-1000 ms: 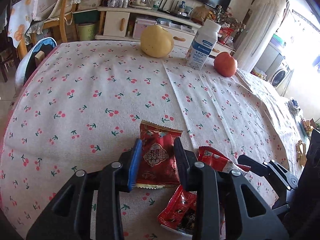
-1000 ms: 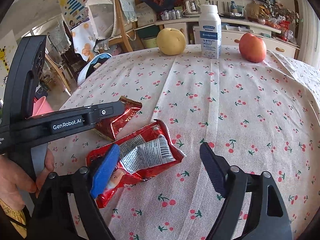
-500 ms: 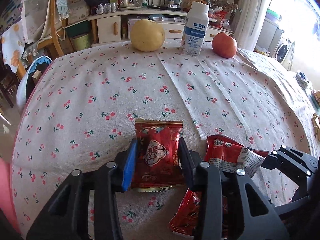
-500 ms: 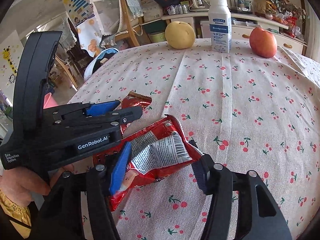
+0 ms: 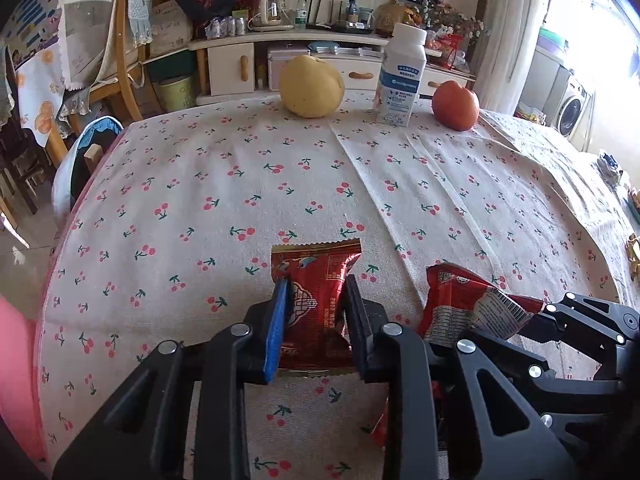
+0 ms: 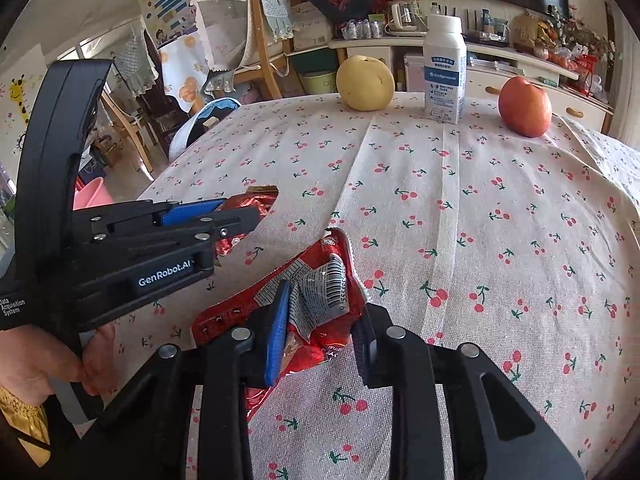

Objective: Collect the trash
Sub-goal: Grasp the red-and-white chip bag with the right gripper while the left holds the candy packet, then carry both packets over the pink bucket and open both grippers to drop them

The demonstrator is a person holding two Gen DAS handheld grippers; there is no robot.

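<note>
A small red snack wrapper (image 5: 316, 300) with gold edges lies on the cherry-print tablecloth. My left gripper (image 5: 316, 292) is shut on it, one pad on each side; it also shows in the right wrist view (image 6: 256, 204). A larger crumpled red wrapper (image 6: 316, 296) with a barcode lies to its right, and shows in the left wrist view (image 5: 464, 304). My right gripper (image 6: 320, 312) is shut on this crumpled wrapper. Both wrappers rest near the table's front edge.
At the far edge of the table (image 5: 200, 184) stand a yellow pear (image 5: 311, 86), a white milk bottle (image 5: 400, 76) and a red apple (image 5: 455, 105). A pink bin (image 6: 90, 196) and chairs stand off the table's left side.
Both grippers have closed: the left onto the small red wrapper, the right onto the crumpled wrapper, which has bunched up. Both have tilted a little upward.
</note>
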